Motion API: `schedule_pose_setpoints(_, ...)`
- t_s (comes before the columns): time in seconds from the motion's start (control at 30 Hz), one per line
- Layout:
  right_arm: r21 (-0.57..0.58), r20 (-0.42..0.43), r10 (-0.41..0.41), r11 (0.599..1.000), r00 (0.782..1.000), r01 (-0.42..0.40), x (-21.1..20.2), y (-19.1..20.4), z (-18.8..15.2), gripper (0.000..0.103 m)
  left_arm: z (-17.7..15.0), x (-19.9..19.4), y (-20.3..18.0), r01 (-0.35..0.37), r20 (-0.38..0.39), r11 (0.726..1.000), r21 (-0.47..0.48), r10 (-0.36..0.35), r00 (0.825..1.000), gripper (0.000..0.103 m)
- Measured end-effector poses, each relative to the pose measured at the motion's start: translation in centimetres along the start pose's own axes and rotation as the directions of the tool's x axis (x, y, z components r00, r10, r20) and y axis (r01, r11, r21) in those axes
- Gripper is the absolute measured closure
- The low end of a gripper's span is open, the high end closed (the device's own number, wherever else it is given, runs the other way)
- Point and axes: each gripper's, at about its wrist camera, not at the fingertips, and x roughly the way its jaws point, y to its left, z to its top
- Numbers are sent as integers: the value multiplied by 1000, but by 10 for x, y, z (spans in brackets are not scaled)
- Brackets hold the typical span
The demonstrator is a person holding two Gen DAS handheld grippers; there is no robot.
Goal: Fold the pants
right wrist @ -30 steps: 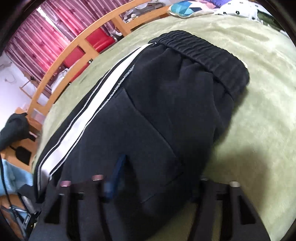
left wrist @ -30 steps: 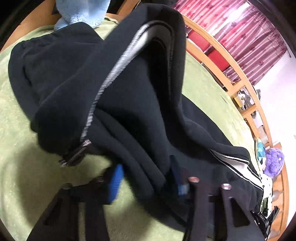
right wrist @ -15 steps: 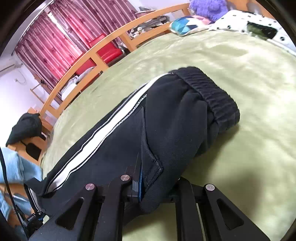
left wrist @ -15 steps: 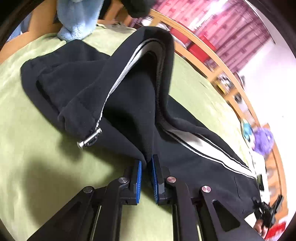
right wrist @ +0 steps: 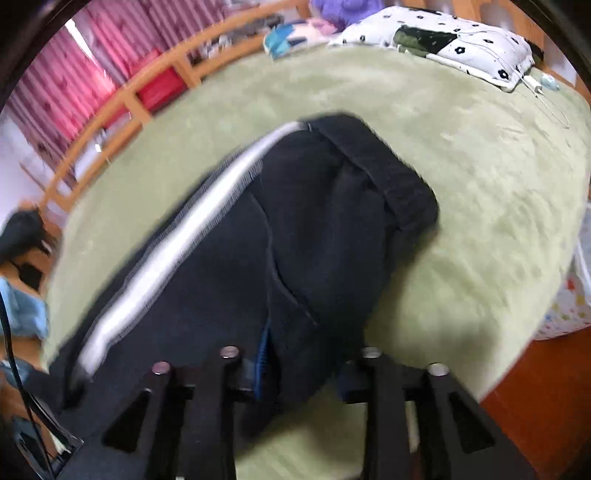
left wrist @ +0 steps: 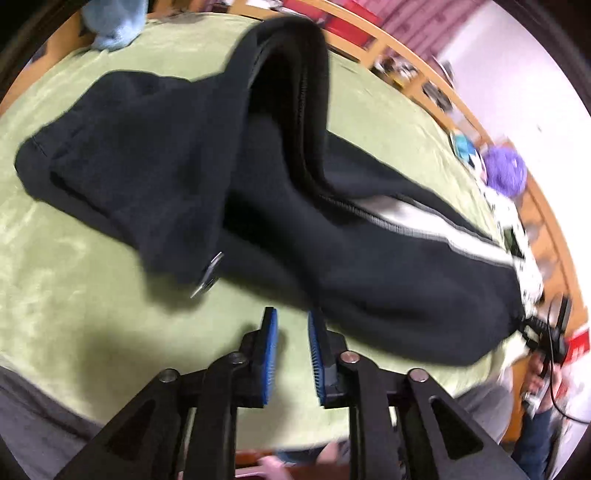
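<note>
Black pants with a white side stripe lie bunched on a green blanket. A metal zipper pull hangs at their near edge. My left gripper is slightly open and empty, just short of the cloth edge. In the right wrist view the pants stretch away, elastic waistband at the far end. My right gripper has its jaws apart with black cloth lying between them; the right fingertip is hidden by the cloth.
A light blue cloth lies at the bed's far corner. A wooden rail runs along the far side with red curtains behind. A white flowered pillow and a purple plush toy sit at the bed's end. The wood floor shows beyond the bed's edge.
My left gripper let go of the pants' edge, opened and drew back. My right gripper's jaws spread apart around the cloth and it pulled back toward the bed's edge.
</note>
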Motion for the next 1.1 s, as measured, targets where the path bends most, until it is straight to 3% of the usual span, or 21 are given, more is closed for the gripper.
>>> schedule_pose_setpoints(0.1, -62, 54, -45, 997, 998, 48, -21, 12, -18, 60, -6, -34, 19, -6, 66, 1000, 28, 4, 998, 70)
schedule_pose_setpoints(0.17, -69, 98, -44, 996, 994, 51, -38, 22, -29, 58, -7, -55, 45, -32, 113, 999, 13, 30, 993, 54)
schedule_pose_setpoints(0.37, -26, 200, 50, 999, 978, -45, -60, 51, -52, 55, 26, -74, 134, -104, 204, 986, -133, 130, 970, 53)
schedule_pose_setpoints(0.53, 30, 224, 105, 993, 969, -115, -52, 59, -78, 55, 66, -46, 186, -164, 199, 944, -287, 226, 954, 55)
schedule_pose_setpoints(0.7, 64, 245, 208, 971, 947, -230, -55, 55, -83, 55, 88, -19, 221, -112, 210, 915, -387, 206, 956, 51)
schedule_pose_setpoints(0.8, 89, 228, 201, 970, 953, -226, -47, 55, -80, 55, 108, 2, 206, -112, 230, 920, -376, 210, 950, 57)
schedule_pose_setpoints(0.87, 98, 214, 192, 971, 958, -217, -42, 58, -78, 55, 113, 8, 204, -95, 241, 924, -370, 194, 951, 86)
schedule_pose_setpoints(0.9, 100, 214, 188, 972, 959, -213, -41, 59, -78, 55, 113, 7, 202, -81, 244, 927, -365, 179, 953, 91)
schedule_pose_setpoints(1.1, 80, 217, 171, 978, 961, -192, -41, 69, -79, 55, 94, -23, 197, -90, 290, 940, -330, 191, 938, 95)
